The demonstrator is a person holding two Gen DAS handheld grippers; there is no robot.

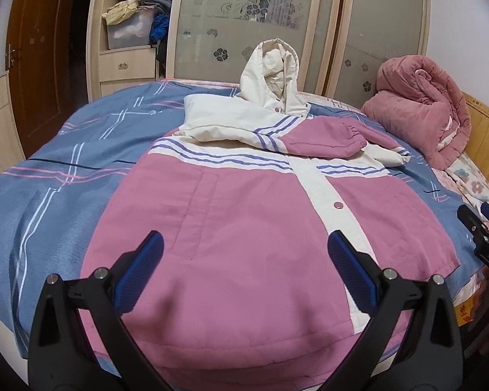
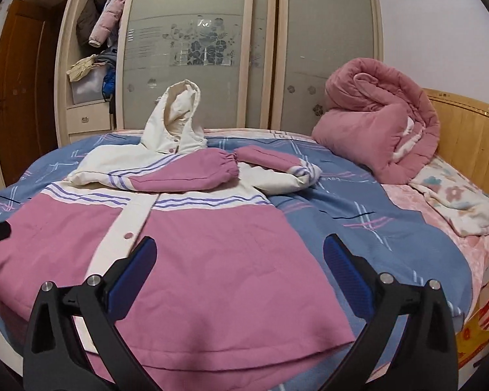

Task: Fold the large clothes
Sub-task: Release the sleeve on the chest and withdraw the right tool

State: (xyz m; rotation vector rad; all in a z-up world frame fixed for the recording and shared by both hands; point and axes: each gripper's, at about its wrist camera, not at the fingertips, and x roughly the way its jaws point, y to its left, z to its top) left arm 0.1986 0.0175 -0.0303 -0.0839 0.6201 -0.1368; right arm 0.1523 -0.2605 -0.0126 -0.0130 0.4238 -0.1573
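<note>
Left wrist view gives me the pink-and-cream padded hooded jacket [image 1: 244, 228] lying front-up on the blue plaid bedsheet [image 1: 49, 195], hem toward me, cream hood [image 1: 274, 75] standing upright at the far end. Both sleeves are folded across the chest: the pink-cuffed one [image 1: 326, 140] lies over the cream placket, the other shows as a cream fold near the right shoulder. My left gripper [image 1: 244, 273] hangs over the lower hem with its blue-padded fingers [image 1: 146, 270] spread wide, holding nothing. At the right edge of this view I see part of my right gripper [image 1: 482, 238], off the jacket's side.

From the right wrist view, the right gripper [image 2: 239, 273] sits above the jacket's lower right corner, jaws also wide apart and empty. The two sleeves [image 2: 212, 169] meet cuff to cuff below the hood. A rolled pink quilt [image 2: 381, 120] rests against the wooden headboard [image 2: 472, 130], well apart from the jacket, with a floral blanket [image 2: 456, 202] beside it. Behind the bed stands a wardrobe with frosted sliding doors [image 2: 195, 49].
</note>
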